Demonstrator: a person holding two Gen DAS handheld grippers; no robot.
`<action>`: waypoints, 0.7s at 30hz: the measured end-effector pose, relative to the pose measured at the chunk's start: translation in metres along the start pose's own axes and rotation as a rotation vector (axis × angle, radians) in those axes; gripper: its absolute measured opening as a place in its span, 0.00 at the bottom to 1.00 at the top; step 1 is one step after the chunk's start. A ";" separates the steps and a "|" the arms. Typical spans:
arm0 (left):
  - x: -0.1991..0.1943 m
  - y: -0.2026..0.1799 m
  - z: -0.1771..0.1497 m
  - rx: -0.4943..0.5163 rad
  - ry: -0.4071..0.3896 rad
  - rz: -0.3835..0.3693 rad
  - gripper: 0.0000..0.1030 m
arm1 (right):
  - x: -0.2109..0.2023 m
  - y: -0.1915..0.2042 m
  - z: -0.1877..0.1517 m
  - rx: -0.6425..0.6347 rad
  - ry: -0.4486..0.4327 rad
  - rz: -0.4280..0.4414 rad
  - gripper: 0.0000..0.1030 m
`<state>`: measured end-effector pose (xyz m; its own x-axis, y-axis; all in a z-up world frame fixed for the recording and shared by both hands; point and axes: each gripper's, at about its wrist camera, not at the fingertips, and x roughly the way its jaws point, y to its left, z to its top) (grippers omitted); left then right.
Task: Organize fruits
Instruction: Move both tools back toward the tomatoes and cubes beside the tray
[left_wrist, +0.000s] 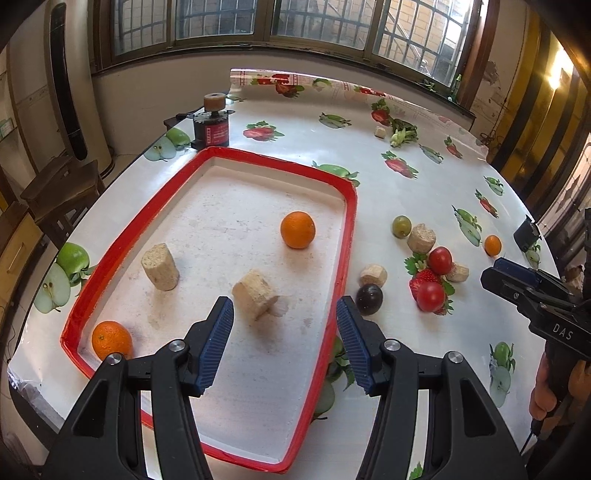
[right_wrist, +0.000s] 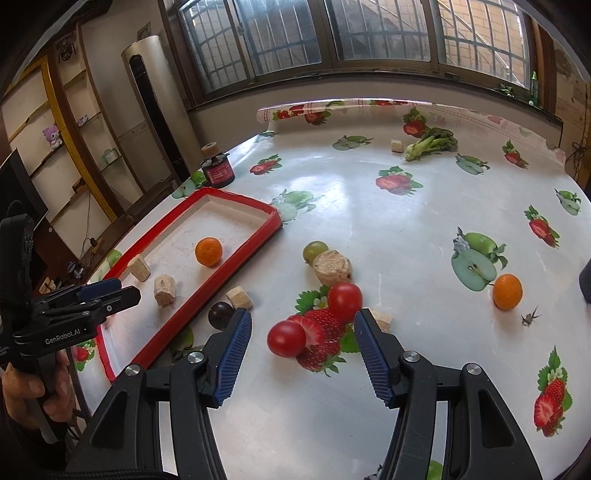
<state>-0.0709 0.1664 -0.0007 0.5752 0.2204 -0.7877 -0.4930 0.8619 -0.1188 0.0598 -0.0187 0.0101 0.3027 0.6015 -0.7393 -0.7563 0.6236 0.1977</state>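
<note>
A red-rimmed white tray (left_wrist: 349, 236) (right_wrist: 236, 266) holds two oranges (left_wrist: 297, 229) (left_wrist: 111, 339) and two cork-like cylinders (left_wrist: 160, 266) (left_wrist: 255, 294). On the table right of it lie two red tomatoes (right_wrist: 286, 338) (right_wrist: 344, 301), a dark plum (right_wrist: 220, 314), a green grape (right_wrist: 315, 250) and a small orange (right_wrist: 507, 291). My left gripper (left_wrist: 285, 317) is open and empty above the tray's near part. My right gripper (right_wrist: 303, 328) is open and empty, its fingers on either side of the nearer tomato.
Several cork pieces (right_wrist: 332, 266) lie among the fruit. A dark jar (left_wrist: 211, 127) stands behind the tray. A green vegetable (right_wrist: 430, 144) lies at the far side. The tablecloth (right_wrist: 369, 206) carries printed strawberries and apples.
</note>
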 end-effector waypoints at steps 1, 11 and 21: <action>0.000 -0.003 0.000 0.006 0.001 -0.006 0.55 | -0.001 -0.004 -0.002 0.006 0.000 -0.005 0.58; 0.006 -0.036 -0.003 0.060 0.021 -0.054 0.55 | -0.008 -0.033 -0.012 0.059 0.002 -0.042 0.58; 0.019 -0.061 -0.005 0.088 0.063 -0.106 0.55 | -0.008 -0.051 -0.013 0.074 -0.001 -0.060 0.58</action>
<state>-0.0332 0.1152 -0.0117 0.5778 0.0990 -0.8102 -0.3706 0.9162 -0.1523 0.0880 -0.0622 -0.0025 0.3467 0.5624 -0.7507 -0.6919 0.6937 0.2002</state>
